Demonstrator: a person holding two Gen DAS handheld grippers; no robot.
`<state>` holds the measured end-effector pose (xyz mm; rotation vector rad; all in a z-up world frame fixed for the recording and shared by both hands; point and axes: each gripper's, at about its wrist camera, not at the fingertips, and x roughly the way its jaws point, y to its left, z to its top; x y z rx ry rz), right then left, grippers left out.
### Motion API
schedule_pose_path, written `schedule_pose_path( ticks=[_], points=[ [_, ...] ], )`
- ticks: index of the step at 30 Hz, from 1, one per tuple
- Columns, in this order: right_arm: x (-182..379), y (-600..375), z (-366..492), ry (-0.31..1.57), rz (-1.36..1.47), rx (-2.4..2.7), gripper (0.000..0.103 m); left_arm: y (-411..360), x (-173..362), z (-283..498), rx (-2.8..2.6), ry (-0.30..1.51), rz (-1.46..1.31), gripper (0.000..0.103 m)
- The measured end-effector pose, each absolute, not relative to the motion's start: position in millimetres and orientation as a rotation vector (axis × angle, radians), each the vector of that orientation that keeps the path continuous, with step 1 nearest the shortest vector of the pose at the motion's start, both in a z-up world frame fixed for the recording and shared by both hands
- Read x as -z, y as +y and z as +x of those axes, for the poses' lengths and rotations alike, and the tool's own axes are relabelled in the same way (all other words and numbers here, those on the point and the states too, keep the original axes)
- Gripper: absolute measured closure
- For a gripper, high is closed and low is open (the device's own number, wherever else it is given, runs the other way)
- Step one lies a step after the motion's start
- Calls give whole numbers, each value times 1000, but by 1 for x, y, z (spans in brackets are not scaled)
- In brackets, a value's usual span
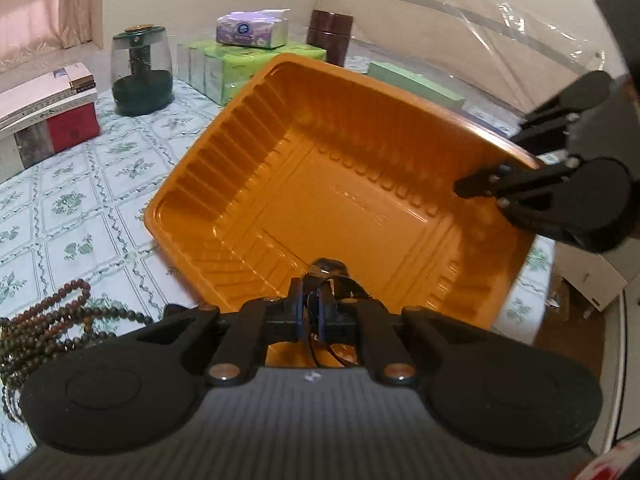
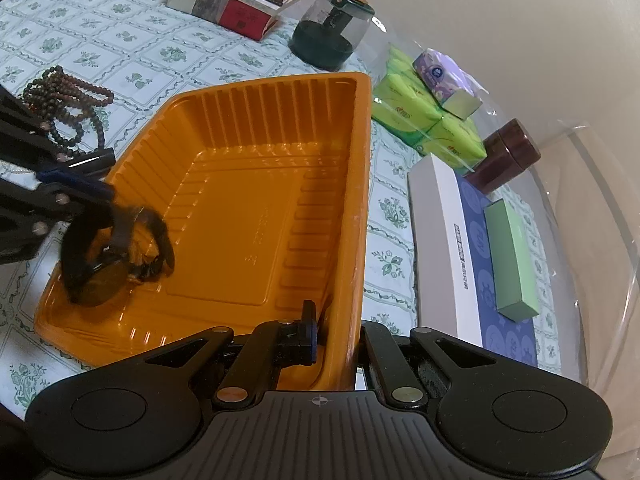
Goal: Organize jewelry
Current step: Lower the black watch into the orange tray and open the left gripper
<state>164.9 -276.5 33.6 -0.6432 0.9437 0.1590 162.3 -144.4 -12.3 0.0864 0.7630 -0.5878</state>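
Your right tongs (image 2: 336,336) pinch the tray (image 2: 248,184) wall to steady it. Your left tongs (image 1: 316,304) hold a watch (image 2: 116,256) over the tray, ready to drop it.

The orange tray (image 2: 224,216) looks like thin moulded plastic, glossy, its walls ribbed and its floor smooth. Under the tray lies a printed tablecloth (image 2: 120,44), matt, perhaps cloth or vinyl. Left of the tray, the beaded strands (image 2: 68,96) are round and dull brown, possibly wood. Over the tray's left end hangs a watch (image 2: 116,256) with a dark matt strap; blur hides its finish. Beyond the tray's far corner, the tissue packs (image 2: 424,120) wear shiny plastic film.
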Motion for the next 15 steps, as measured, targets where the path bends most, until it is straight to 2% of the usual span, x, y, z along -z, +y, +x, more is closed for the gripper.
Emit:
schedule_pose_path(
  ticks=[15],
  points=[
    [-31, -280, 167, 945, -635, -160, 99, -149, 19, 168, 622, 799, 66, 91]
  ],
)
